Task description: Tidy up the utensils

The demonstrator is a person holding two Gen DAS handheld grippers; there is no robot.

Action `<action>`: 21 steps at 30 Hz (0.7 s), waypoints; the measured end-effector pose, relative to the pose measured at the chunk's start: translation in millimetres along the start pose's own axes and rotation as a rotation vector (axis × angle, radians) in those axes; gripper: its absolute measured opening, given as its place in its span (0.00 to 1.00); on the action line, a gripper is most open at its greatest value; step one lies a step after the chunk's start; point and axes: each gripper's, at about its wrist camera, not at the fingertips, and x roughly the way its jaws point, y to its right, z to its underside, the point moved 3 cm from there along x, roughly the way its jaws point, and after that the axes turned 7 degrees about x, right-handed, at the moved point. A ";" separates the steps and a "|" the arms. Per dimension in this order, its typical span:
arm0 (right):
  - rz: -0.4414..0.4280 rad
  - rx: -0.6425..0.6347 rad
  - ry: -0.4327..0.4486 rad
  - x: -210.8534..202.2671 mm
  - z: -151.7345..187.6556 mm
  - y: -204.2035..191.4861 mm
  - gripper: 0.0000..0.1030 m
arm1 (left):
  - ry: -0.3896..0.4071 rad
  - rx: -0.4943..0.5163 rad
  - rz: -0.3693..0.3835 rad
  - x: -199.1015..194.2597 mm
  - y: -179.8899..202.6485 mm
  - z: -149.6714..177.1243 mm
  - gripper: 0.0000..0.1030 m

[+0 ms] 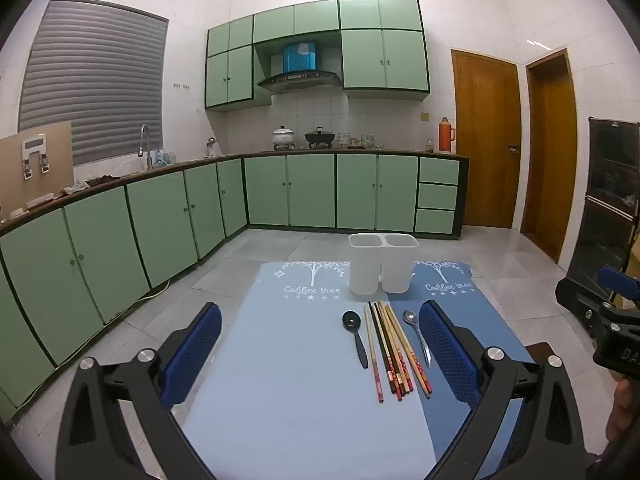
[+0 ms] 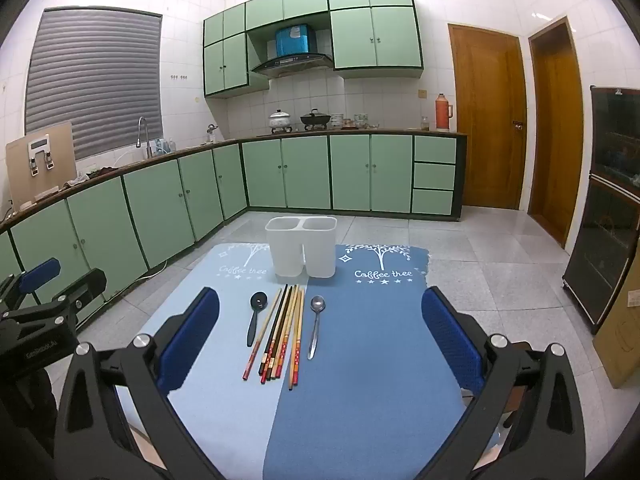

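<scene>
A white two-compartment utensil holder (image 1: 382, 264) (image 2: 302, 246) stands upright at the far end of the table, both compartments empty. In front of it lie a black spoon (image 1: 356, 336) (image 2: 255, 316), several chopsticks (image 1: 394, 348) (image 2: 282, 330) side by side, and a metal spoon (image 1: 418, 334) (image 2: 315, 324). My left gripper (image 1: 320, 316) is open and empty, above the mat short of the utensils. My right gripper (image 2: 320, 300) is open and empty, also short of them. Each gripper shows at the edge of the other's view, the right (image 1: 600, 312) and the left (image 2: 44, 300).
The table carries a light blue mat (image 1: 280, 380) (image 2: 216, 392) on the left and a darker blue mat (image 1: 472, 304) (image 2: 372, 360) on the right. Green kitchen cabinets (image 1: 160, 220) run along the left and back. Wooden doors (image 2: 488, 116) and a dark cabinet (image 2: 608, 200) stand to the right.
</scene>
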 end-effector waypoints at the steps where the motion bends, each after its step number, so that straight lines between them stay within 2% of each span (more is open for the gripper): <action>1: 0.000 -0.001 -0.002 0.2 0.0 0.0 0.95 | 0.001 0.000 -0.003 0.0 -0.1 -0.2 0.94; 21: 0.000 0.002 -0.003 0.5 0.6 0.5 0.95 | 0.010 -0.006 -0.008 -0.6 1.1 -0.1 0.94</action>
